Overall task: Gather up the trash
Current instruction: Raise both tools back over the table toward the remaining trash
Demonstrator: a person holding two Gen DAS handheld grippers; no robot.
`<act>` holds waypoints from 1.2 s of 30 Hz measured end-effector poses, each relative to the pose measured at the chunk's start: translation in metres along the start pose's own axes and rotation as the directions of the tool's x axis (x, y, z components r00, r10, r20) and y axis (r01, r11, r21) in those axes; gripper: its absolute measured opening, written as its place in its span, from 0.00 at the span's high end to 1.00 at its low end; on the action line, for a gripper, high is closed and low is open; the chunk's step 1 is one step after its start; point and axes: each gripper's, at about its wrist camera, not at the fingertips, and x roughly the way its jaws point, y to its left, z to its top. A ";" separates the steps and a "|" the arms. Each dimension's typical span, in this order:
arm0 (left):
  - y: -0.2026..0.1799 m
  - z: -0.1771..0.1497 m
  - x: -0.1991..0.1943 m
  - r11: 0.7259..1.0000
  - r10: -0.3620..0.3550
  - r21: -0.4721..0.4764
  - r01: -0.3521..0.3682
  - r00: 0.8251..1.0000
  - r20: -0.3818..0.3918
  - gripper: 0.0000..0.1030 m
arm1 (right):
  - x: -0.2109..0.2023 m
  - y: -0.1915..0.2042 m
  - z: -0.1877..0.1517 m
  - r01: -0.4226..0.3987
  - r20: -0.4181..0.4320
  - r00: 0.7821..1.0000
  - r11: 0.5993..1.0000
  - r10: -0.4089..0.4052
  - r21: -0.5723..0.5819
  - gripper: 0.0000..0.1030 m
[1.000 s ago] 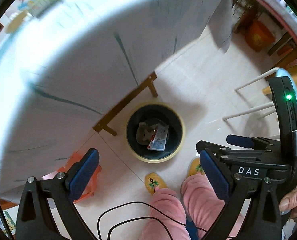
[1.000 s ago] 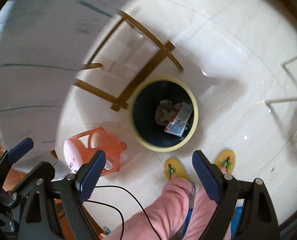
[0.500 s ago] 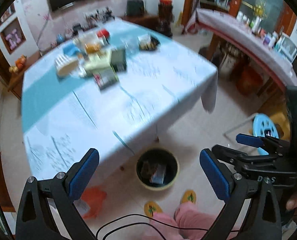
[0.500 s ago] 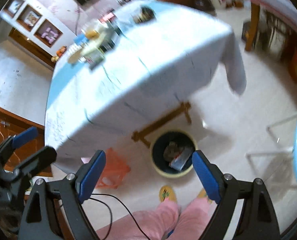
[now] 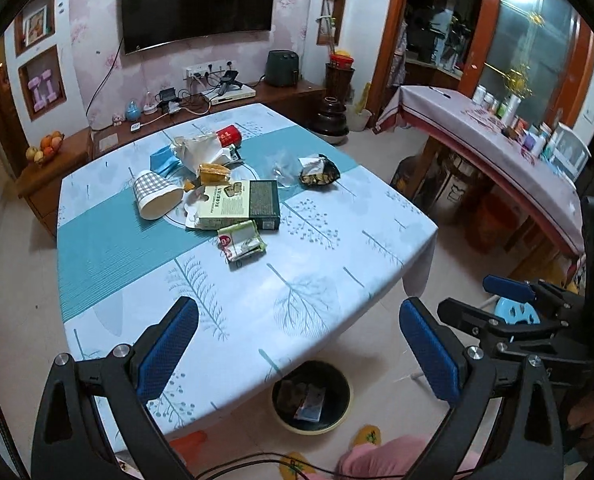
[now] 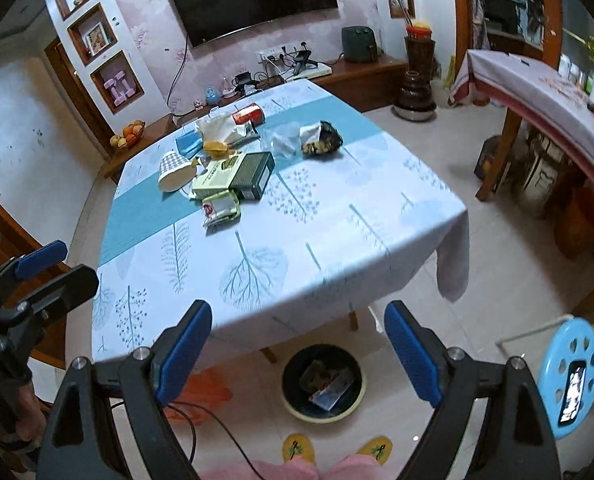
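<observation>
Both grippers have risen and tilted up since a second ago: then they looked almost straight down into the trash bin, now the whole tabletop is in sight. The left gripper (image 5: pixel 299 354) stands wide open with nothing between its blue pads (image 5: pixel 167 354); the right gripper (image 6: pixel 297 354) is equally wide and empty.

The trash bin (image 5: pixel 344 412), black with a pale yellow rim, sits on the floor at the near edge of the table (image 5: pixel 257 300), partly tucked under the overhanging cloth. It holds a crumpled brown piece and a flat white-and-red wrapper; their print is too small to read.

The remaining trash lies in a cluster at the far middle of the table, on and near the teal band of the cloth. Nearest is a crumpled green-and-white snack wrapper (image 5: pixel 241 245), its long axis running left to right, with a red mark at its left end. Just behind it, touching, lies a flat green box (image 5: pixel 239 205), long axis also left to right, dark at its right end; it carries printed characters I cannot make out. Left of the box a checked paper cup (image 5: pixel 155 196) lies on its side, mouth toward the near left. Behind are an orange snack packet (image 5: pixel 213 173), white crumpled paper (image 5: pixel 199 148), a blue item (image 5: pixel 163 161) and a red can (image 5: pixel 228 137) on its side with pale lettering, unreadable. Well to the right lies an open dark snack bag (image 5: pixel 319 171), mouth facing near left.

A blue stool (image 6: pixel 569 376) at the right carries a phone (image 6: pixel 573 392).
</observation>
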 end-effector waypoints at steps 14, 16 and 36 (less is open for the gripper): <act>0.051 0.049 0.101 0.951 0.109 -0.271 -0.149 0.982 -0.155 0.03 | 0.088 -0.022 0.090 -0.083 -0.077 0.994 0.994 0.077 -0.074 0.14; 0.059 0.054 0.125 0.926 0.112 -0.335 -0.176 0.973 -0.202 0.03 | 0.105 -0.028 0.108 -0.106 -0.098 0.990 0.990 0.097 -0.089 0.14; 0.100 0.009 0.222 0.461 0.020 -0.841 -0.283 0.951 -0.309 0.20 | 0.277 -0.063 0.244 -0.243 -0.268 0.946 0.947 0.184 -0.208 0.20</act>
